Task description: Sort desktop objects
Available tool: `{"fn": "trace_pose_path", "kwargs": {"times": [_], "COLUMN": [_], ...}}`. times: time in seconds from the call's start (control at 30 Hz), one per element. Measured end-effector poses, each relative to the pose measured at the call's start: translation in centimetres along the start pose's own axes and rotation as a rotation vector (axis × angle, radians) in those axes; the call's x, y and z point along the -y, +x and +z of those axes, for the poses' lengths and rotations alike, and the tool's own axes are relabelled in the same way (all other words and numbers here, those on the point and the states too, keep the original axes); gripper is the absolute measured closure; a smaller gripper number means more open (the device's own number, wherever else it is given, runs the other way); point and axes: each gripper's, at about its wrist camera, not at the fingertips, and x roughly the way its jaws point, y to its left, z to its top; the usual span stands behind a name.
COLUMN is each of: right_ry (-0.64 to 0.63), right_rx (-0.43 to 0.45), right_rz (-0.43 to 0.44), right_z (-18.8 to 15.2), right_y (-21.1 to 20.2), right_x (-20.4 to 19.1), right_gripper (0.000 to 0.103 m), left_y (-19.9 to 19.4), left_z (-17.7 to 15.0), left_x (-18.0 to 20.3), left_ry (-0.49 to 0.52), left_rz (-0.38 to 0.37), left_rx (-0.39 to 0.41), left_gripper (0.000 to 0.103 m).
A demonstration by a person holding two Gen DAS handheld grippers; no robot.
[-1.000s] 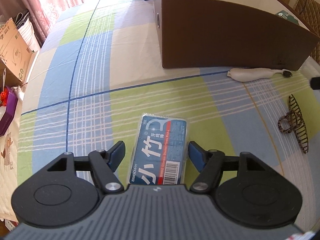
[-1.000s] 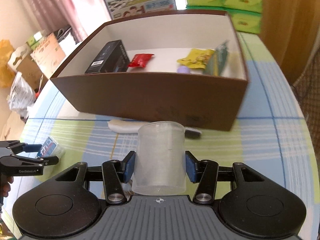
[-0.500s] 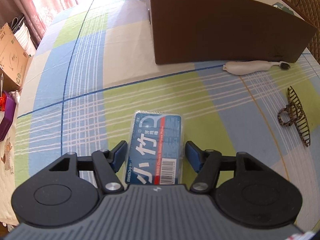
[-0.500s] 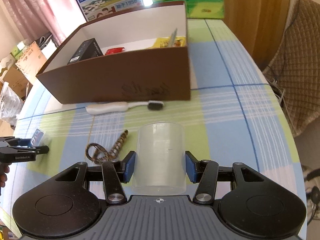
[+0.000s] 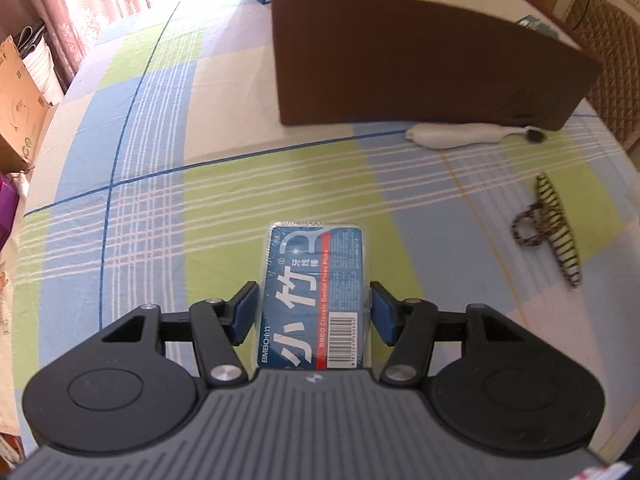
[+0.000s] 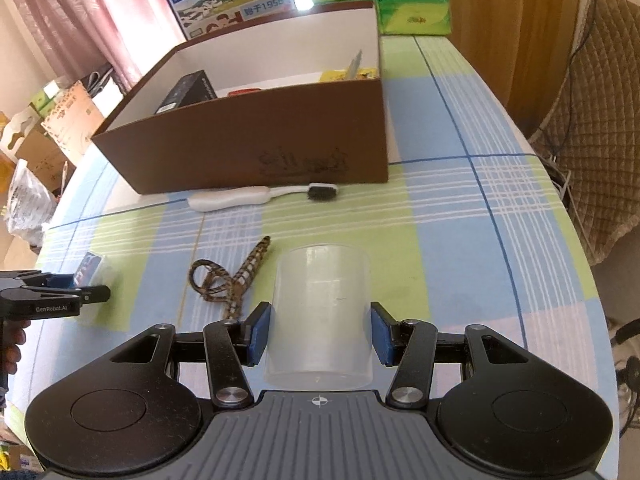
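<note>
With several items already in the brown box (image 6: pixel 256 148), the left gripper (image 5: pixel 312 314) held the floss-pick pack (image 5: pixel 314 300), the right gripper (image 6: pixel 320 334) held the clear cup (image 6: pixel 320 316), and the toothbrush (image 6: pixel 256 197) and hair claw (image 6: pixel 232 280) ahead remained unsorted.

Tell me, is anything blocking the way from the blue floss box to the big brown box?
Nothing visible does. The floss pick box sits between the left gripper fingers, and only bare tablecloth lies ahead up to the brown box. The toothbrush lies off to the right.

The brown cardboard box's (image 6: pixel 256 152) near wall hides most of its contents; the blue floss-pick pack's (image 5: pixel 314 300) near end disappears behind the gripper body.
</note>
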Motion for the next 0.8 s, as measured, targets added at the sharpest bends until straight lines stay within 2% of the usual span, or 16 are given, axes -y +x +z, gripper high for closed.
{"fn": "trace_pose_path", "kwargs": {"times": [0.33, 0.53, 0.8], "right_ry": [-0.064, -0.131, -0.197], "right_rx": [0.039, 0.09, 0.161], "right_rz": [0.052, 0.073, 0.093], "right_z": [1.1, 3.2, 6.9], "right_y": [-0.7, -1.0, -1.4], "right_x": [-2.0, -3.2, -4.1], "right_gripper": [0.054, 0.054, 0.054], "left_y": [-4.7, -6.6, -6.9], "left_z": [1.9, 4.8, 9.0], "left_x": [2.4, 4.0, 5.5], "left_ry": [0.007, 0.029, 0.061], "left_rz": [-0.071, -0.103, -0.129], "left_rx": [0.117, 0.187, 0.247], "left_gripper": [0.049, 0.049, 0.049]}}
